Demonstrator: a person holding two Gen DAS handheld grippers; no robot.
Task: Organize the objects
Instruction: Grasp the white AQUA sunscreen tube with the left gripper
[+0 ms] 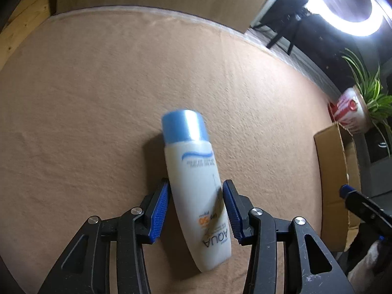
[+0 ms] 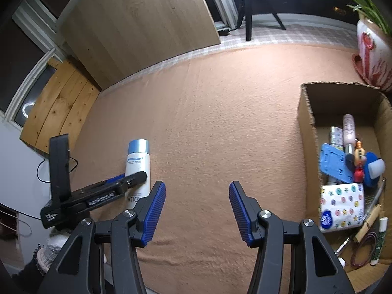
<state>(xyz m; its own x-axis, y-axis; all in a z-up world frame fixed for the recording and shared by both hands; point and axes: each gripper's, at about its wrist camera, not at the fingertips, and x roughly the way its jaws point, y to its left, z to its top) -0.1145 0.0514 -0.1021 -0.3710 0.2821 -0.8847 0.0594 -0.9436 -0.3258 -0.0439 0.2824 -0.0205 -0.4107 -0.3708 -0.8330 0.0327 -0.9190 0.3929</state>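
A white AQUA bottle with a blue cap (image 1: 196, 183) lies on the tan cloth between the blue pads of my left gripper (image 1: 196, 210). The left pad touches its side; a small gap shows at the right pad. The jaws stand open around the bottle. In the right wrist view the same bottle (image 2: 137, 164) lies at the left with the left gripper (image 2: 115, 186) around it. My right gripper (image 2: 197, 210) is open and empty over bare cloth. A cardboard box (image 2: 306, 127) at the right holds several small items.
A potted plant in a red-and-white pot (image 2: 372, 56) stands behind the box. A wooden panel (image 2: 137, 24) leans at the back. A ring light (image 1: 348, 5) shines at the top right. The box's wall also shows in the left wrist view (image 1: 335, 183).
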